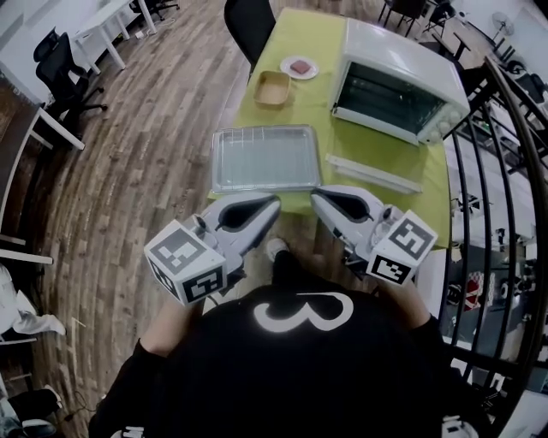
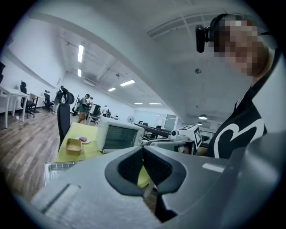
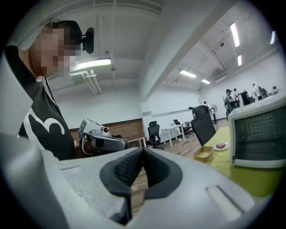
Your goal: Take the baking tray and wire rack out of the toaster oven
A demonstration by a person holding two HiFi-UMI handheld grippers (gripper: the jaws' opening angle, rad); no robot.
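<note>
A silver baking tray [image 1: 265, 158] lies on the green tabletop [image 1: 308, 51], and a wire rack seems to rest in it. A corner of the rack [image 2: 56, 167] shows in the left gripper view. The white toaster oven [image 1: 398, 81] stands at the table's back right, its glass door up. My left gripper [image 1: 276, 204] and right gripper [image 1: 315, 198] are held up near the person's chest, above the table's near edge. Their tips point at each other. Both are shut with nothing between the pads. The left gripper view shows shut jaws [image 2: 143, 150] and the oven [image 2: 119, 136]. The right gripper view shows shut jaws [image 3: 143, 152] and the oven [image 3: 261, 134].
A tan container [image 1: 272, 88] and a small plate [image 1: 299, 68] holding something red sit left of the oven. A long white strip [image 1: 374, 173] lies in front of the oven. A black chair [image 1: 250, 21] stands at the table's far end. A black railing [image 1: 497, 214] runs along the right.
</note>
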